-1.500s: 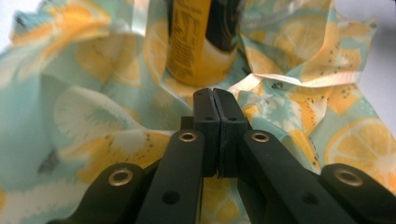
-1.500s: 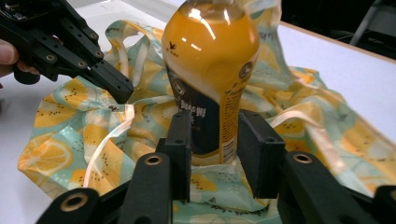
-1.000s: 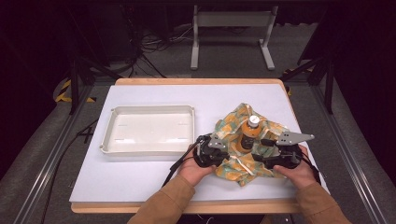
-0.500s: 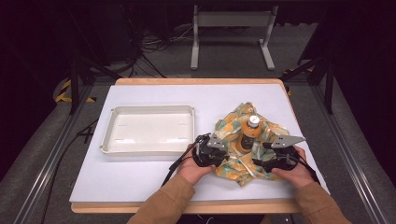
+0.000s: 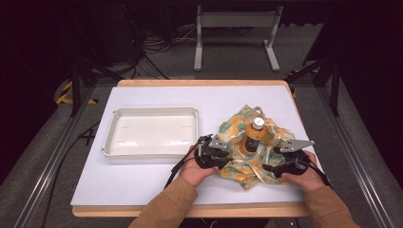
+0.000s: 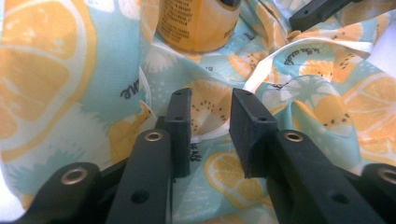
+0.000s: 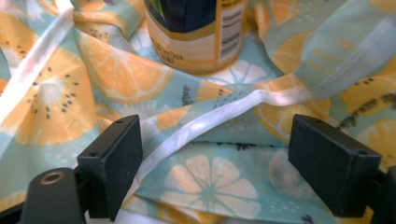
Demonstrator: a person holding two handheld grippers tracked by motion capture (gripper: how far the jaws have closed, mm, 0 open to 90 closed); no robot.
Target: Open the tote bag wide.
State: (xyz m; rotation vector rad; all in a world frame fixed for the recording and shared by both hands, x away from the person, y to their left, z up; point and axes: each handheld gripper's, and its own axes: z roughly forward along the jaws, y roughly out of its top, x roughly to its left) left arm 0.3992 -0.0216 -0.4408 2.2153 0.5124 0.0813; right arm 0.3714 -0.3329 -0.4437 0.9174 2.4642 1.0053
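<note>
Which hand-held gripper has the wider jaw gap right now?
The right hand-held gripper: its jaws stand far apart over the cloth's white hem, nothing gripped. The left hand-held gripper shows only a narrow gap, though it has been opening.

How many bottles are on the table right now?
1. The bottle stands upright on the fruit-print cloth at the table's right side, right of the white tray. The cloth's folds might hide something small.
</note>
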